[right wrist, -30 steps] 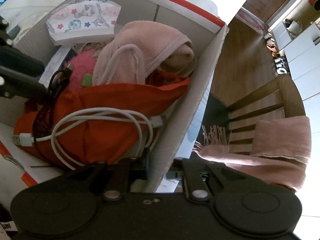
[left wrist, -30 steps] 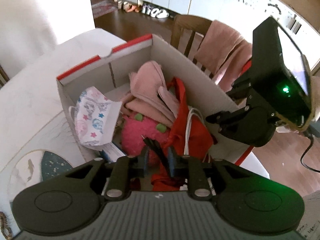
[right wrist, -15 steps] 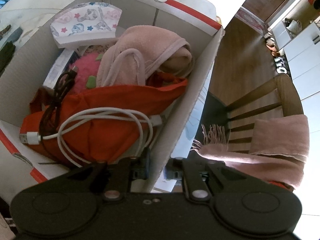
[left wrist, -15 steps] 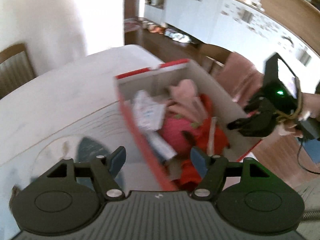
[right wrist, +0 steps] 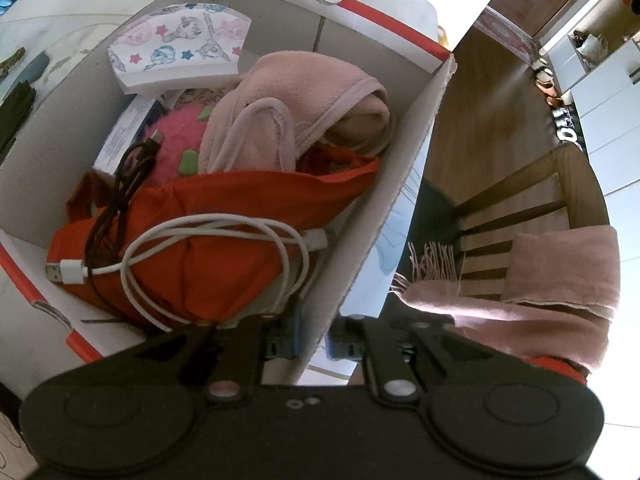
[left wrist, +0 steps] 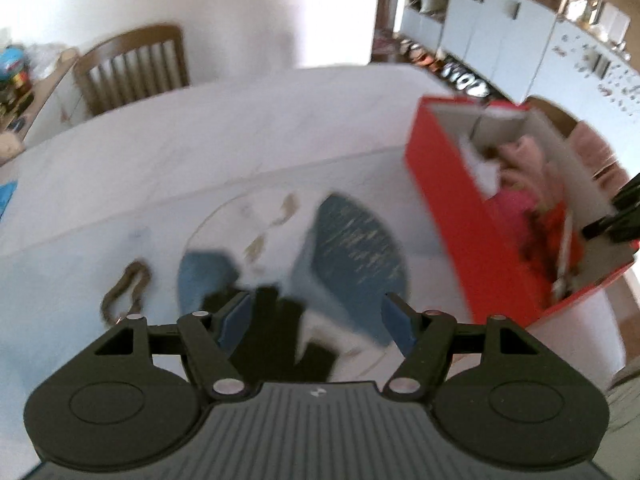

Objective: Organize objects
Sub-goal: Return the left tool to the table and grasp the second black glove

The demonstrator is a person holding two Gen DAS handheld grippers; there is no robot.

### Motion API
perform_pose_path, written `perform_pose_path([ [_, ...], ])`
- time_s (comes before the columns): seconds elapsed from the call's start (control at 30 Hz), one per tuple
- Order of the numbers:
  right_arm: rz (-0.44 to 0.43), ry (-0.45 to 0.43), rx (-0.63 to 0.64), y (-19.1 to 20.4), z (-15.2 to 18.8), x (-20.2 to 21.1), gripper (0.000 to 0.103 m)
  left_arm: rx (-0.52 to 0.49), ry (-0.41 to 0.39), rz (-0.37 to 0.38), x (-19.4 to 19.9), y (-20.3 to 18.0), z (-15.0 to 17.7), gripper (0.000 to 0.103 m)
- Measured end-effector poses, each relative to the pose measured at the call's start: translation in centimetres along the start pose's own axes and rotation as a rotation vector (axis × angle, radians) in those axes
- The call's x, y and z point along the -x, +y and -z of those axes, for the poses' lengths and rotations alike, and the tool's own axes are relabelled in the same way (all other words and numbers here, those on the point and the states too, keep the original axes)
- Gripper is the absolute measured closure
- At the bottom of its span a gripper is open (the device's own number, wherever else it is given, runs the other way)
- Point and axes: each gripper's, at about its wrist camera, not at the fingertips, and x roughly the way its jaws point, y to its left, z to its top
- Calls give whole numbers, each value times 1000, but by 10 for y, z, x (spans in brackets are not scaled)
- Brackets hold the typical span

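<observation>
A red cardboard box (left wrist: 452, 200) stands at the table's right edge, also in the right wrist view (right wrist: 392, 184). It holds a red cloth (right wrist: 224, 232), a white cable (right wrist: 208, 232), a dark cable (right wrist: 120, 184), a pink plush (right wrist: 176, 136), pink cloth (right wrist: 304, 108) and a patterned mask (right wrist: 180, 52). My right gripper (right wrist: 316, 340) is shut on the box's right wall. My left gripper (left wrist: 316, 316) is open and empty, low over the table, above a black folded item (left wrist: 276, 332). A brown hair tie (left wrist: 124, 292) lies to its left.
The white table (left wrist: 200, 160) has a round blue-patterned mat (left wrist: 352, 248). A wooden chair (left wrist: 132, 68) stands at the far side. Another chair (right wrist: 532, 216) draped with a pink scarf (right wrist: 520, 296) stands right of the box.
My left gripper let go of the dark cable in the box, opened, and swung left and back over the table. My right gripper keeps its hold on the box wall.
</observation>
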Motion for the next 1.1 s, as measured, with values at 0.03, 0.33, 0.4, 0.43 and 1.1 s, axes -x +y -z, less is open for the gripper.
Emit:
perform_pose_path([
  [0.03, -2, -1, 0, 0, 0, 0, 93, -1, 8, -13, -5, 5, 6, 32],
  [0.33, -4, 8, -5, -1, -2, -1, 93, -11, 94, -101, -53, 43, 49, 32],
  [0.4, -2, 8, -6, -1, -2, 0, 93, 3, 138, -104, -61, 51, 57, 32],
  [0.43, -1, 7, -7, -3, -1, -1, 93, 14, 152, -99, -61, 55, 62, 32],
  [1.1, 7, -4, -9, -3, 2, 1, 92, 153, 232, -68, -60, 58, 93, 35],
])
